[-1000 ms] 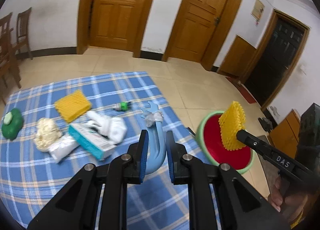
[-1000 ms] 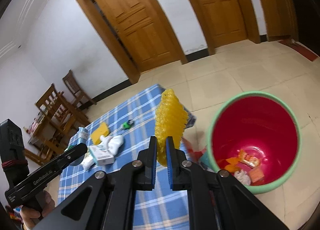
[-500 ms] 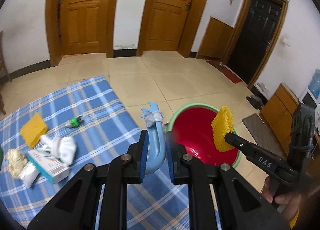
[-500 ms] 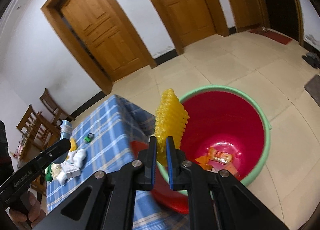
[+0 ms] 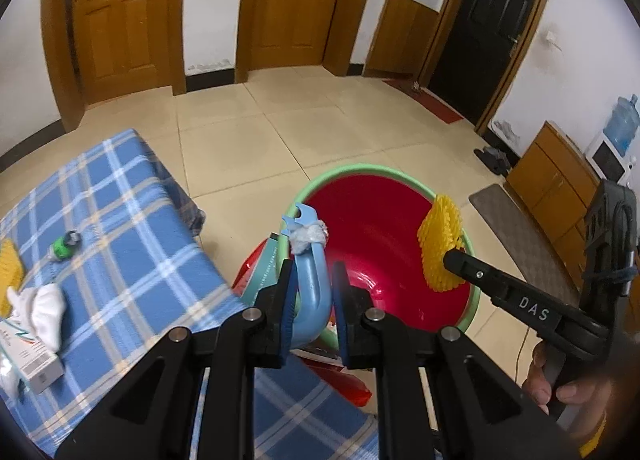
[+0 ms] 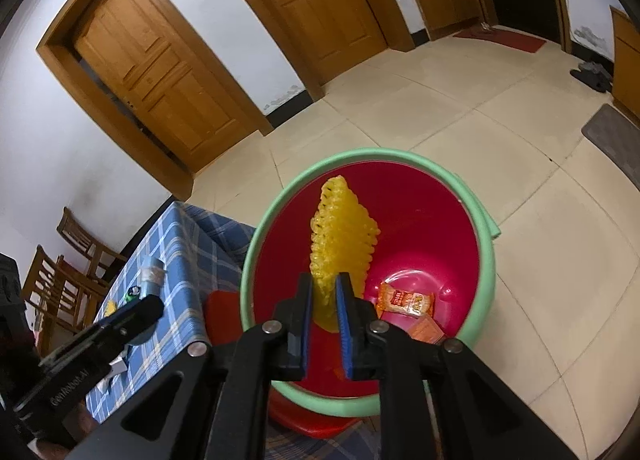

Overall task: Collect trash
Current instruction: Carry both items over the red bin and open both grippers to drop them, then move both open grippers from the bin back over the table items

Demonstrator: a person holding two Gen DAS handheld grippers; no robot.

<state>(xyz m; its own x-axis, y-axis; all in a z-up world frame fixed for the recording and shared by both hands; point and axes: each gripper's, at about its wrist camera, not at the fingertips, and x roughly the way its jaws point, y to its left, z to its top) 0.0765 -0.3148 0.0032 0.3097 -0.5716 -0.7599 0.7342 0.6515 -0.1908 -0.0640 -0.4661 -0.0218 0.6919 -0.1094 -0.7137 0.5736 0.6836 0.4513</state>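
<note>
A red bucket with a green rim (image 5: 472, 260) (image 6: 486, 244) stands on the floor beside the table. My left gripper (image 5: 312, 292) is shut on a curved light-blue plastic piece (image 5: 310, 256) with a white wad taped to it, held at the bucket's near rim. My right gripper (image 6: 324, 296) is shut on a yellow foam net (image 6: 340, 236) and holds it over the bucket's mouth; the net also shows in the left wrist view (image 5: 440, 248). Orange snack wrappers (image 6: 406, 300) lie at the bucket's bottom.
The table has a blue plaid cloth (image 5: 120, 244) (image 6: 180, 252). On it lie a white crumpled tissue (image 5: 40, 308), a small box (image 5: 32, 356), a green cap (image 5: 64, 244) and a yellow sponge (image 5: 8, 268). Wooden chairs (image 6: 68, 260) stand beyond. Tiled floor surrounds the bucket.
Both grippers have swung right from over the table to the bucket, each keeping its item. The yellow net now hangs over the bucket's opening and the blue piece is at its rim.
</note>
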